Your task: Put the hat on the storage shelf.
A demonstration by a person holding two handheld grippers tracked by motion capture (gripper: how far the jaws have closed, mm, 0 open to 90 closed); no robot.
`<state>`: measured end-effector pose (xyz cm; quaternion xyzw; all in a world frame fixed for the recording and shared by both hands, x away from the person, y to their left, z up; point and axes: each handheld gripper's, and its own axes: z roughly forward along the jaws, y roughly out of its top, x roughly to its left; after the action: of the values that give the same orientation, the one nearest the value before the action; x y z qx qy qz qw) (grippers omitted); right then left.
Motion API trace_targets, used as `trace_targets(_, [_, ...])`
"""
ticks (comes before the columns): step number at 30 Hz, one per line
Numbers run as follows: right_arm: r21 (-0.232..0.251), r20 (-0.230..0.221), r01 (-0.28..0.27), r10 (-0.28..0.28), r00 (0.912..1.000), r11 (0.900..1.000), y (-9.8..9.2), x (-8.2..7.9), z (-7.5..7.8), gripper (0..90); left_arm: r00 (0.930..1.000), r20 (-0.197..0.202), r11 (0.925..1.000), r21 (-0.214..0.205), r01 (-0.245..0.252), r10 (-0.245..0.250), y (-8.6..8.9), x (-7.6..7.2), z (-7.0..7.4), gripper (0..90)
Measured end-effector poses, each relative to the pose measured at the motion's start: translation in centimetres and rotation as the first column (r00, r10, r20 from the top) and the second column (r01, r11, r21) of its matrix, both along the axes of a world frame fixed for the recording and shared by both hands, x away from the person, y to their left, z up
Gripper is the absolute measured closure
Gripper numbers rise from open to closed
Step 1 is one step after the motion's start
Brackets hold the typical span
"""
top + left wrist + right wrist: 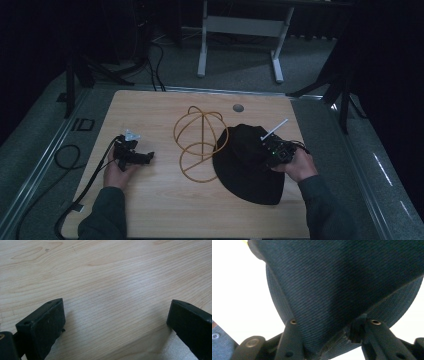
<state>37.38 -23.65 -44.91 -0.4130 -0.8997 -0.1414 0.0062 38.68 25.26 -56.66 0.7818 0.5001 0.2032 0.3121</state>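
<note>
Both claws are down at the counter [150,210]. My right claw [329,340] has its jaws pinched on a fold of the dark hat [247,162], which lies on the counter's right side, touching the wire frame [200,142]. My left claw [115,322] stands wide over bare wood, nothing between its jaws.

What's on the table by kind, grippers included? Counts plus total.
Dark hat: 1
Wire hat frame: 1
Handheld grippers: 2, left gripper and right gripper
Total: 4
</note>
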Motion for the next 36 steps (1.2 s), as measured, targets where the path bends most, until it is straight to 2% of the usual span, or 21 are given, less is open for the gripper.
trace_targets(4, [-0.004,-0.006,-0.015,0.015,0.9999,0.9999,0.0,0.2,0.2,79.0,1.0,0.001,1.0,-0.001,-0.001,0.001,0.0,0.0,0.0,2.0])
trace_targets(5, [-0.01,0.009,-0.02,0.02,0.9998,0.9997,0.0,0.3,0.4,83.0,1.0,0.001,1.0,-0.001,-0.001,0.001,0.0,0.0,0.0,1.9])
trace_targets(19, [-0.028,0.057,-0.026,0.027,0.998,0.9993,-0.9,0.4,1.7,85.8,1.0,0.0,1.0,0.0,0.0,0.0,0.0,0.0,0.0,2.0])
trace_targets(36, [-0.032,0.082,-0.048,0.05,0.9953,0.9983,-1.2,0.6,3.0,86.4,1.0,0.0,1.0,0.0,-0.001,0.001,0.0,0.0,0.0,2.0])
